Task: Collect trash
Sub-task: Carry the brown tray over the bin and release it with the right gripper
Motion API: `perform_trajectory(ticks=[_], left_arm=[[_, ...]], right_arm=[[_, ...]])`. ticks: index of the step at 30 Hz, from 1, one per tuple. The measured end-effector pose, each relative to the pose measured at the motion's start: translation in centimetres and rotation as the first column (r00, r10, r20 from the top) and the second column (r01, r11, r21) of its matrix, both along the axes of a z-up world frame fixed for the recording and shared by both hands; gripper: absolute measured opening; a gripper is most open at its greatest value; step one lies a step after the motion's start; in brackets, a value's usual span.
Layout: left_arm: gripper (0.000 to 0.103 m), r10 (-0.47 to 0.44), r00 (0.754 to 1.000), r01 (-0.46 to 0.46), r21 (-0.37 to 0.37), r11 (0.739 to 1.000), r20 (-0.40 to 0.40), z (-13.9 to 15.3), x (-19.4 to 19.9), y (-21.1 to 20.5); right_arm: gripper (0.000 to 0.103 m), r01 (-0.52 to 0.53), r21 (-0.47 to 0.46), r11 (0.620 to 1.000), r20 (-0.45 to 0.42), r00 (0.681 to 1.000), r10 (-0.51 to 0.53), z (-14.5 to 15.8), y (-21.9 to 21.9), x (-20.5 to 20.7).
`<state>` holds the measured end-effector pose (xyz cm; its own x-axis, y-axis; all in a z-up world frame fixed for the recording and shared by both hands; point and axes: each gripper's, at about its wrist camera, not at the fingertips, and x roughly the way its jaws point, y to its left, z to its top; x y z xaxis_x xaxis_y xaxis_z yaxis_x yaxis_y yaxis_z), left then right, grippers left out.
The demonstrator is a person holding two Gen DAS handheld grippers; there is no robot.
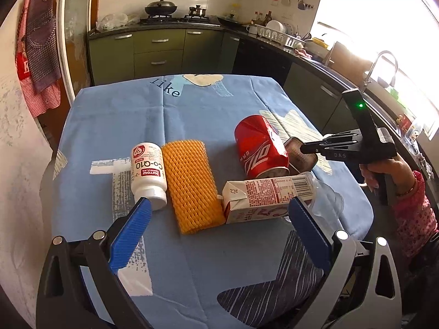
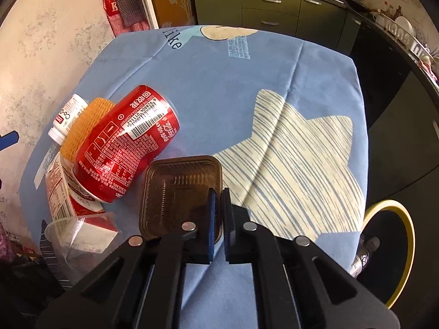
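From your left wrist camera, your left gripper [image 1: 219,219] hangs over the near edge of the blue tablecloth [image 1: 115,120], its blue pads spread wide with nothing between them. Ahead of it the trash lies in a row: a white Co-Q10 supplement bottle [image 1: 148,172] on its side, an orange foam fruit net [image 1: 190,186] just beside it, and a milk carton [image 1: 263,196] lying flat, its end touching the net. Behind the carton a dented red Coca-Cola can [image 1: 259,148] leans on its side, and a clear plastic cup [image 1: 326,194] lies against the carton's far end. Your right gripper [image 1: 303,148] reaches in from the right, its tips at a brown plastic tray [image 1: 300,159] beside the can; your hand [image 1: 384,170] holds its grip.

From your right wrist camera, your right gripper [image 2: 218,194] is pinched tight on the right-hand rim of the brown plastic tray [image 2: 178,189], which looks empty. The can [image 2: 129,142] lies touching the tray's left corner, resting over the carton [image 2: 59,189]; the net [image 2: 82,126] and bottle [image 2: 67,120] sit behind it. The clear cup [image 2: 74,235] lies empty at the table's near left. A yellow-rimmed bin [image 2: 406,246] stands below the table's right edge.
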<state>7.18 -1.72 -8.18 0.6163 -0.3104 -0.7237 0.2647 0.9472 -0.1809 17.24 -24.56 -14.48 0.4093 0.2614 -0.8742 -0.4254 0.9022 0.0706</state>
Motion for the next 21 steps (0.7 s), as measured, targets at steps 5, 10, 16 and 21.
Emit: perform_trajectory(ticks=[5, 10, 16, 21], left_arm=[[0.098, -0.029, 1.000, 0.029, 0.002, 1.000, 0.002, 0.0, 0.0, -0.8], [0.098, -0.046, 0.999, 0.046, 0.008, 0.999, 0.004, 0.2, -0.1, -1.5], [0.098, -0.064, 0.998, 0.064, 0.026, 0.998, 0.010, 0.4, -0.5, -2.5], [0.098, -0.092, 0.996, 0.091, 0.039, 0.995, 0.016, 0.7, -1.0, -3.4]], right_arm=[[0.004, 0.083, 0.058, 0.995, 0.034, 0.996, -0.085, 1.1, -2.8, -1.9], [0.004, 0.202, 0.131, 0.971, 0.065, 0.975, -0.211, 2.2, -7.4, -4.1], [0.004, 0.384, 0.198, 0.902, 0.096, 0.908, -0.408, 3.0, -14.7, -6.8], [0.004, 0.527, 0.190, 0.828, 0.128, 0.823, -0.553, 3.0, -19.9, -8.8]])
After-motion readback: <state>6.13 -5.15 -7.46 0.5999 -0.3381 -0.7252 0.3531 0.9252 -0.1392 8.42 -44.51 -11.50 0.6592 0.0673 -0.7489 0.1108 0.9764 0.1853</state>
